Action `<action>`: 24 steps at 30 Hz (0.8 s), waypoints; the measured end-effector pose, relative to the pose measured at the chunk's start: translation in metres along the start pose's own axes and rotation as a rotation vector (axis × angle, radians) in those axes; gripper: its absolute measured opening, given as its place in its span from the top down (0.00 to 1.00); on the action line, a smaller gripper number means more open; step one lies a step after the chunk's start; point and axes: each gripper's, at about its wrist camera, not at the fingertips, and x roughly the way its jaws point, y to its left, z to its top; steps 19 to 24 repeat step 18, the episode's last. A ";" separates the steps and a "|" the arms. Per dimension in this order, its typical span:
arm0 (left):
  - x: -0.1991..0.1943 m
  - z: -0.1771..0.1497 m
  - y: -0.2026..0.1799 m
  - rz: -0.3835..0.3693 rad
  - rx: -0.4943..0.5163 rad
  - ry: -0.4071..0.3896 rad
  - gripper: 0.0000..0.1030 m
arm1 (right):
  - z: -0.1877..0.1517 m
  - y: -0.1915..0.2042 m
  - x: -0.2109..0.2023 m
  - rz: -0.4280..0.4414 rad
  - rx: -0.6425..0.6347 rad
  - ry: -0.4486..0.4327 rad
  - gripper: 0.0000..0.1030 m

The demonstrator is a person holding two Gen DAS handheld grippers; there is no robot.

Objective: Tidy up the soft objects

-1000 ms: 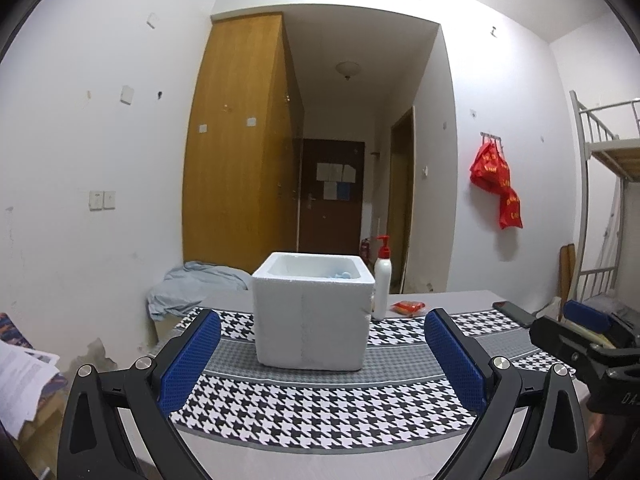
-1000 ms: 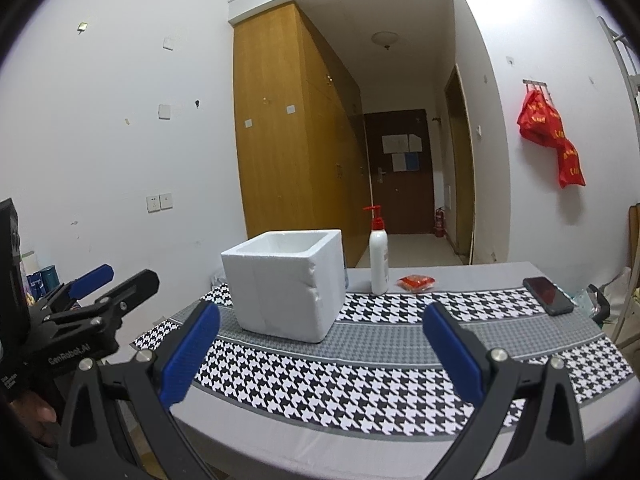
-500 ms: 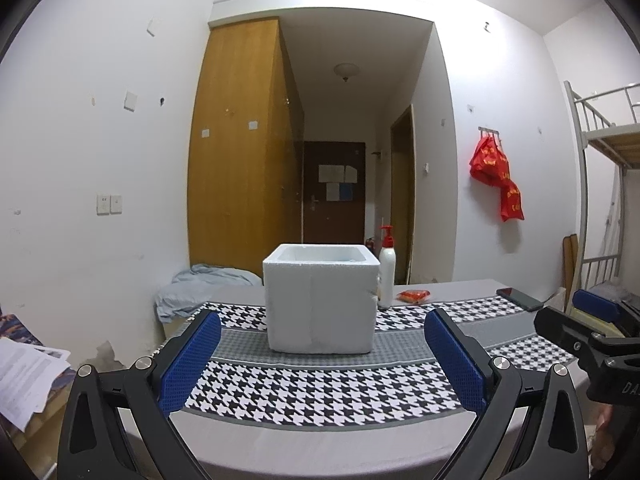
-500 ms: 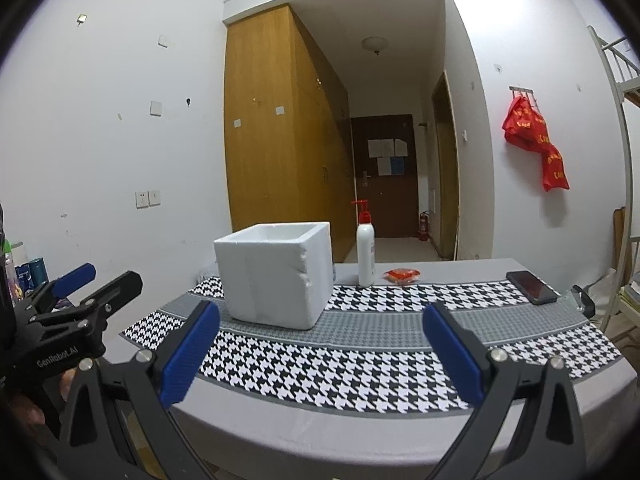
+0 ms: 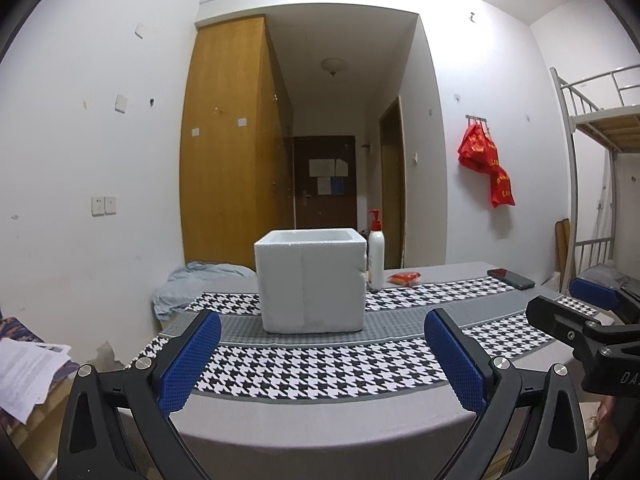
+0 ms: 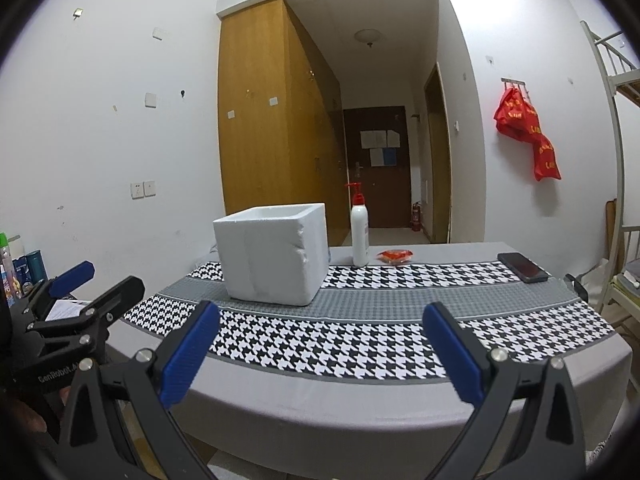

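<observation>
A white foam box stands on the houndstooth cloth of the table; it also shows in the right wrist view. Its inside is hidden from here. My left gripper is open and empty, held back off the table's near edge, facing the box. My right gripper is open and empty, also off the near edge, with the box ahead to its left. Each gripper shows at the side of the other's view: the right one and the left one.
A white pump bottle with a red top stands right of the box. A small red packet lies beside it. A black phone lies at the table's right. Grey cloth is heaped left of the table. A bunk bed stands right.
Both grippers have pulled back and lowered; the box looks smaller and its inside no longer shows. Both stay open and empty.
</observation>
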 end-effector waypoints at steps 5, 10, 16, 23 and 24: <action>0.001 0.001 0.000 0.002 0.002 0.002 0.01 | 0.000 0.006 0.001 -0.002 -0.026 0.008 0.00; 0.003 -0.001 -0.001 -0.002 0.006 0.013 0.01 | 0.000 0.005 0.001 0.000 -0.022 0.008 0.00; 0.002 -0.002 0.000 -0.011 0.003 0.016 0.01 | 0.000 0.006 0.002 0.004 -0.020 0.013 0.00; 0.001 -0.002 0.000 -0.017 0.004 0.016 0.01 | -0.001 0.007 0.002 0.005 -0.022 0.016 0.00; 0.001 -0.002 0.000 -0.017 0.004 0.016 0.01 | -0.001 0.007 0.002 0.005 -0.022 0.016 0.00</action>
